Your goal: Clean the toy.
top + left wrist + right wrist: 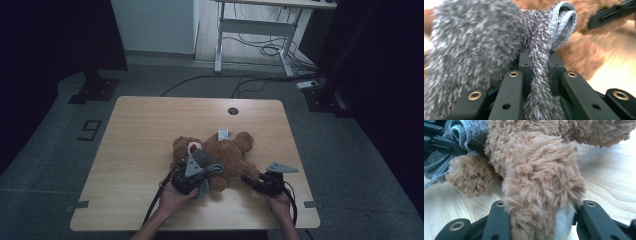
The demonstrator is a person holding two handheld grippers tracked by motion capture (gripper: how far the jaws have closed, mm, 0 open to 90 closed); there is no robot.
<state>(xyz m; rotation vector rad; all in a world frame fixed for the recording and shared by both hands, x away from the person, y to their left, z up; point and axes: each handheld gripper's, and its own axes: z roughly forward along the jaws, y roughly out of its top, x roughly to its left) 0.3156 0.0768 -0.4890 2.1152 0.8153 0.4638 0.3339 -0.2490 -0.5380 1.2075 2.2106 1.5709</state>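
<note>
Teddy bear [220, 152] lies on back mid-table [135, 150], leg clamped in right gripper [541, 220]. Grey knitted garment [474, 50] drapes bear's body, fold pinched tight by left gripper [540, 72], just beside bear's other leg [470, 177].

The wooden table [145, 150] stands on a grey floor [60, 140]. It has a small round hole [233, 111] near its far edge. A brown teddy bear [227, 150] lies on the table near the middle, towards the near edge.
</note>
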